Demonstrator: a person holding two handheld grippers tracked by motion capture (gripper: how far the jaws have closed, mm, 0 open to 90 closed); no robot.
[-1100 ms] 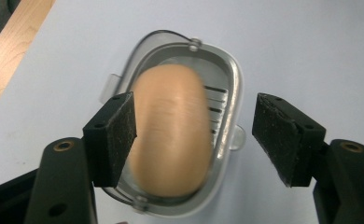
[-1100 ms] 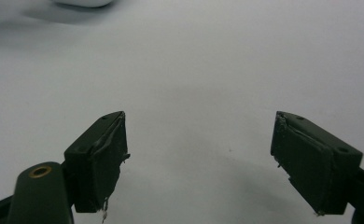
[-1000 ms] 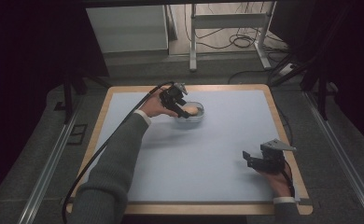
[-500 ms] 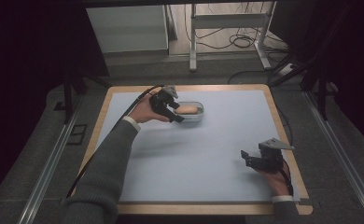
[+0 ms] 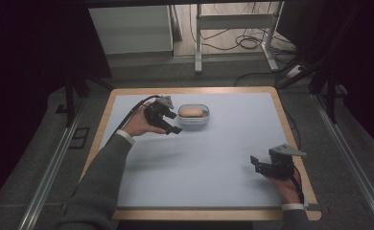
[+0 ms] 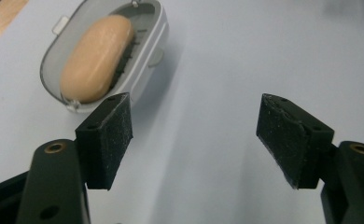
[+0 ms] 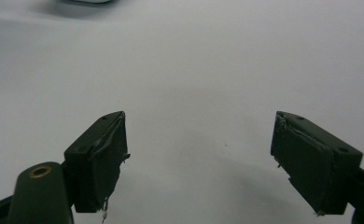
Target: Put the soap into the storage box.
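Observation:
A tan bar of soap (image 5: 191, 112) (image 6: 96, 58) lies in a grey oval soap dish (image 5: 193, 122) (image 6: 145, 58) on the far middle of the pale blue mat. My left gripper (image 5: 169, 122) (image 6: 194, 135) hovers just left of the dish, open, with nothing between its pads. Near the mat's front right corner my right gripper (image 5: 258, 165) (image 7: 196, 158) rests low, open and empty, its jaws pointing left across bare mat.
The pale blue mat (image 5: 214, 158) covers a wood-edged table (image 5: 106, 112). Behind the table stand a white cabinet (image 5: 130, 28) and a metal frame (image 5: 233, 24) with cables on the floor. Rails run along both sides.
My left gripper has drawn back leftward and toward the person, away from the soap dish, which stays in place with the soap in it. The right gripper has hardly moved.

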